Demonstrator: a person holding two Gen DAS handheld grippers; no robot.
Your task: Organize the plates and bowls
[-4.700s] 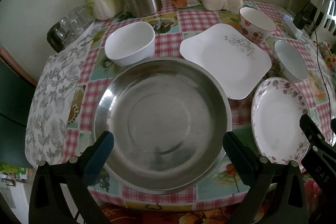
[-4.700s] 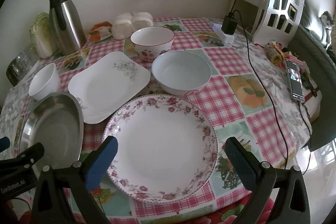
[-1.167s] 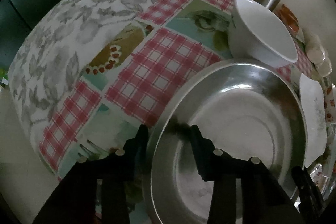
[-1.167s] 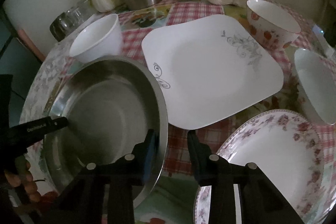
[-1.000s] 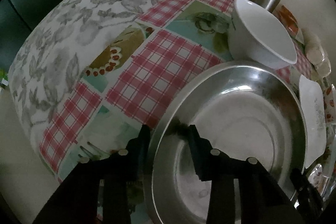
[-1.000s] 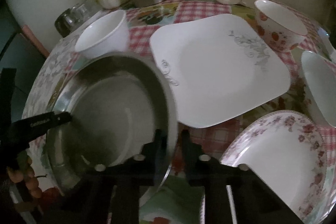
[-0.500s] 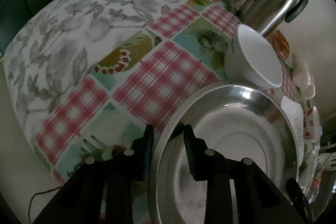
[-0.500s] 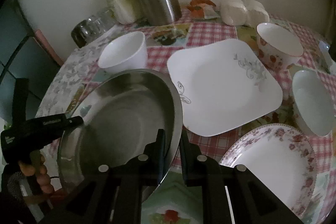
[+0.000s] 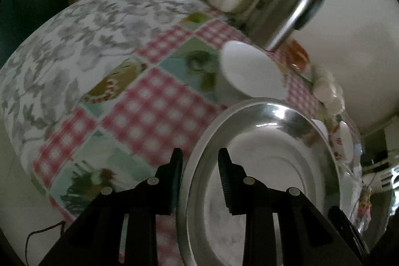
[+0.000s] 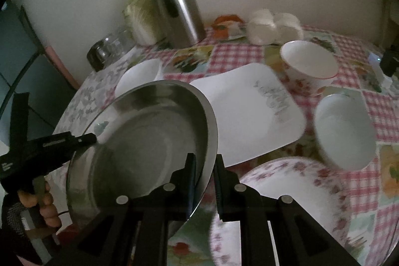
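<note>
Above the checked worktop, the steel basin hangs tilted, pinched at opposite rims: the left gripper clamps its near-left edge, the right gripper its right edge, presumably because so wide a dish needs two holds. Compared with a second ago, the basin sits higher and clear of the cloth, and the square plate, flowered plate and white bowl remain where they were.

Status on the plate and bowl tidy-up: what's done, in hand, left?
Done: nothing stacked yet. In hand: left gripper and right gripper pinch opposite rims of the steel basin. Left: square plate, floral plate, and three bowls sit apart on the table.
</note>
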